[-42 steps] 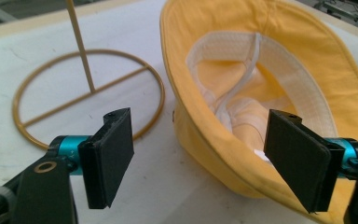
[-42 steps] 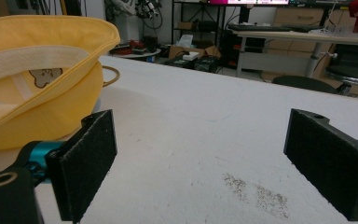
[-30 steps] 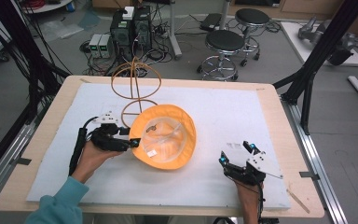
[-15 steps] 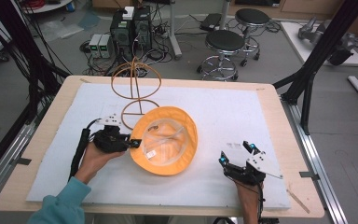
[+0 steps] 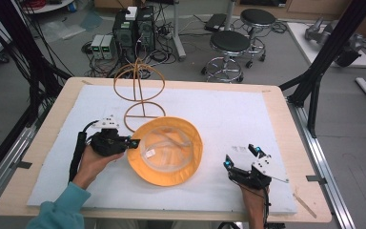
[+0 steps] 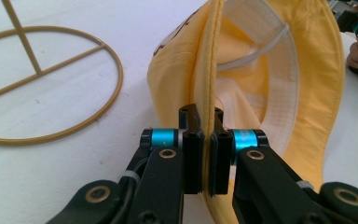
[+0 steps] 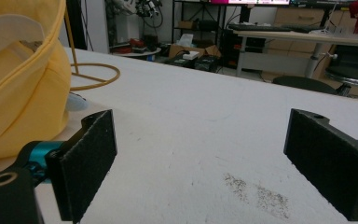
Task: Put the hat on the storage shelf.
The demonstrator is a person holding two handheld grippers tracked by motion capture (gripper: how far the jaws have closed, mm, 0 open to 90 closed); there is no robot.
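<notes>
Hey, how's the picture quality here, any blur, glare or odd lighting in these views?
High view: soft, even light, slightly grainy, hat clear. Left gripper view: hat brim sharp between the shut left gripper, no glare. Right gripper view: near pads of the right gripper soft, the room behind sharper.

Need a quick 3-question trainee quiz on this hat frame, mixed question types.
1. True or false: the left gripper is shut on the brim of the yellow hat.
2. The right gripper is: A) open, holding nothing B) shut on the hat C) gripping the stand.
3. What stands behind the hat on the white mat?

Key: 1 true; 2 A; 3 the gold wire stand.
</notes>
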